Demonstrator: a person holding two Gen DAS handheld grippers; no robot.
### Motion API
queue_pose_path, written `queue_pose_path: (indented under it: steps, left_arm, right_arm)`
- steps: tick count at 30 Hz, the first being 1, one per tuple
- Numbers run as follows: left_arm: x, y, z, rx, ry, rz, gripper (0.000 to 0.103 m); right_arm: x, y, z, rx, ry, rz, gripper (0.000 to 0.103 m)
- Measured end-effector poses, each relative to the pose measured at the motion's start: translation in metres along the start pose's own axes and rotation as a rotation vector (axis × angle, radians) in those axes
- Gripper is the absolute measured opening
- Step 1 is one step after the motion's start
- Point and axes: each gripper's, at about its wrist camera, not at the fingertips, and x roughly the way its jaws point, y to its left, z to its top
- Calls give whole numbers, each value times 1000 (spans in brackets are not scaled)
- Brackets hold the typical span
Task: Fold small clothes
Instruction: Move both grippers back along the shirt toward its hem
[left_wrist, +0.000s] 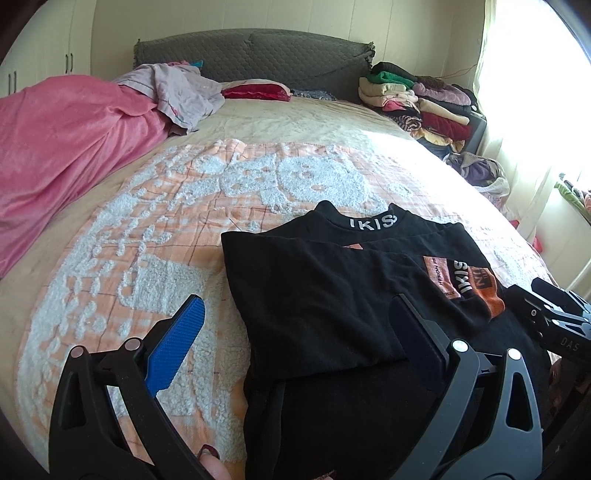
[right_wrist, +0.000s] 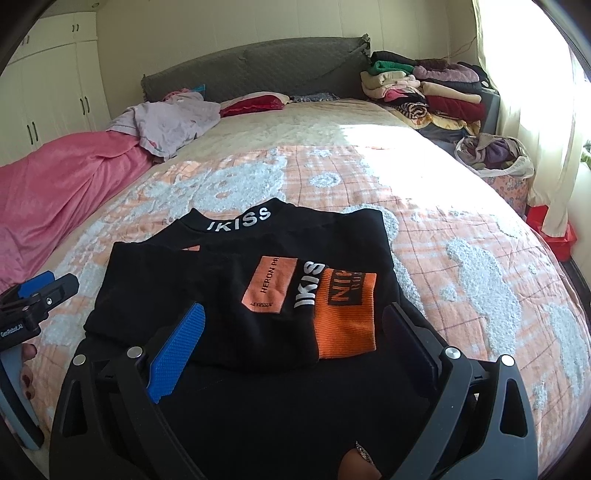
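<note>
Black folded top just beyond wide-open right hand-held gripper.

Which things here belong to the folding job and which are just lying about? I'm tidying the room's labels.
Belongs to the job:
black IKISS top
left gripper, fingers open
right gripper, fingers open

Just lying about:
pink blanket
lilac garment
red pillow
stack of folded clothes
bag of clothes
</note>
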Motion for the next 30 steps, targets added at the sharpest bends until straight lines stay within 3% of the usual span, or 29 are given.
queue_pose_path:
  steps: [30]
  left_arm:
    - [-63, 2, -26, -1, 16, 28, 93]
  right_arm:
    - [-63, -6, -20, 5, -58, 31, 96]
